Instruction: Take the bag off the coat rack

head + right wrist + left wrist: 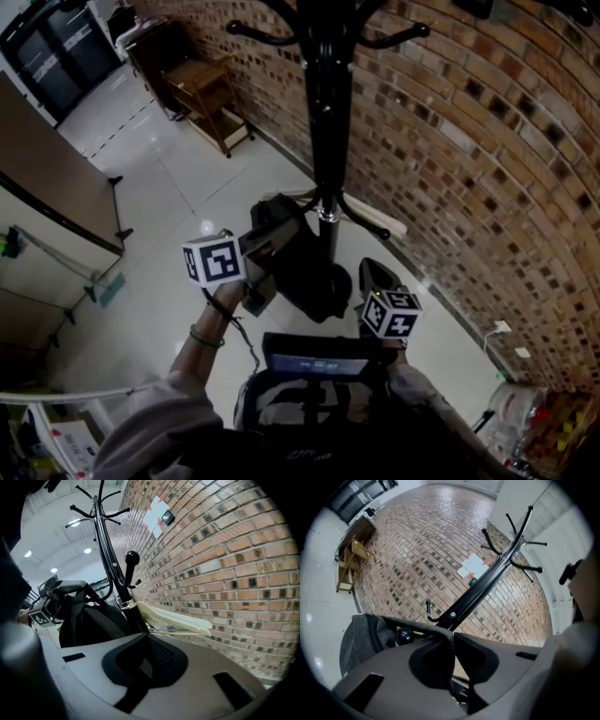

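Observation:
A black bag (292, 255) hangs low on the black coat rack (328, 141), close to the rack's base. My left gripper (265, 246) is at the bag's top. In the left gripper view its jaws are shut (452, 644) on the bag's dark strap (417, 624), which runs over the left jaw and down between the two. A round hook knob (404, 636) and the bag's grey fabric (361, 639) sit just behind. My right gripper (373, 274) hovers right of the pole, shut (145, 653) and holding nothing. The bag (89, 620) and rack (110, 550) lie ahead of it.
A brick wall (487, 141) runs behind the rack. A cream board (173, 618) lies along its foot. A wooden stand (202, 94) is at the far left of the wall, a brown partition (47, 178) at the left, and bottles and bags (511, 412) at the lower right.

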`<state>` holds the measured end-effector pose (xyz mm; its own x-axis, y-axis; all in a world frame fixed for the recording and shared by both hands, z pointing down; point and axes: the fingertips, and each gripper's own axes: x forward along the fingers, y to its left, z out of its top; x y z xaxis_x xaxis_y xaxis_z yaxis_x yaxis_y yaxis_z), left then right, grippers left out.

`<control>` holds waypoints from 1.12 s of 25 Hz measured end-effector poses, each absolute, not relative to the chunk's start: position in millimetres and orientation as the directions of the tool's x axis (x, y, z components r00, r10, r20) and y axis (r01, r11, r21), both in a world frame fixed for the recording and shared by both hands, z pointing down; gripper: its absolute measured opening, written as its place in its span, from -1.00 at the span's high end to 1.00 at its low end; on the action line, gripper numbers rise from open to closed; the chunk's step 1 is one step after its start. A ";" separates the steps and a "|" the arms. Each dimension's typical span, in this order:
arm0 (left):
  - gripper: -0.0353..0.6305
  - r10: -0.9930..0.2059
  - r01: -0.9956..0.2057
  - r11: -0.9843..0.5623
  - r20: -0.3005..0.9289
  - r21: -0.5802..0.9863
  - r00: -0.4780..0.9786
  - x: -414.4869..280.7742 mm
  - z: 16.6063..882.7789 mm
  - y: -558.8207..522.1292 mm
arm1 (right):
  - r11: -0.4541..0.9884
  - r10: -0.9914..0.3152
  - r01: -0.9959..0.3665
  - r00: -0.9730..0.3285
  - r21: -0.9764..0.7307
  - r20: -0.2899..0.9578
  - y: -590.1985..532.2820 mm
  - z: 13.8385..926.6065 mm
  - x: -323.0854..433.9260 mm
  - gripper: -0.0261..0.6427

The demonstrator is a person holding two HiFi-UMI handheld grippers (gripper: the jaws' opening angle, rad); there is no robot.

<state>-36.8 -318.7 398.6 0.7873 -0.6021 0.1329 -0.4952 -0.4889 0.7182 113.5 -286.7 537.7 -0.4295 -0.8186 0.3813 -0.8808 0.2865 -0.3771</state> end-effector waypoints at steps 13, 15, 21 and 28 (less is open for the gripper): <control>0.79 -0.732 -0.491 -0.474 -0.017 0.731 0.681 -101.2 352.6 -267.7 | 0.357 -0.787 -0.859 -0.488 -0.366 0.377 -269.9 532.1 77.2 0.91; 0.79 -0.745 -0.511 -0.465 -0.007 0.722 0.667 -110.5 355.1 -258.5 | 0.362 -0.784 -0.858 -0.492 -0.364 0.380 -265.5 532.6 73.5 0.92; 0.79 -0.799 -0.557 -0.384 0.038 0.736 0.600 -152.0 375.0 -233.8 | 0.378 -0.774 -0.854 -0.504 -0.359 0.383 -255.4 534.8 58.9 0.92; 0.79 -0.820 -0.616 -0.299 0.134 0.729 0.557 -179.3 422.1 -205.6 | 0.427 -0.764 -0.833 -0.541 -0.353 0.351 -247.3 528.2 32.9 0.92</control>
<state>-179.3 -205.6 422.1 0.5569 -0.8198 0.1336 -0.6156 -0.2994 0.7290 32.9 -247.3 528.2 -0.5408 -0.7643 0.3513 -0.8326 0.4270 -0.3528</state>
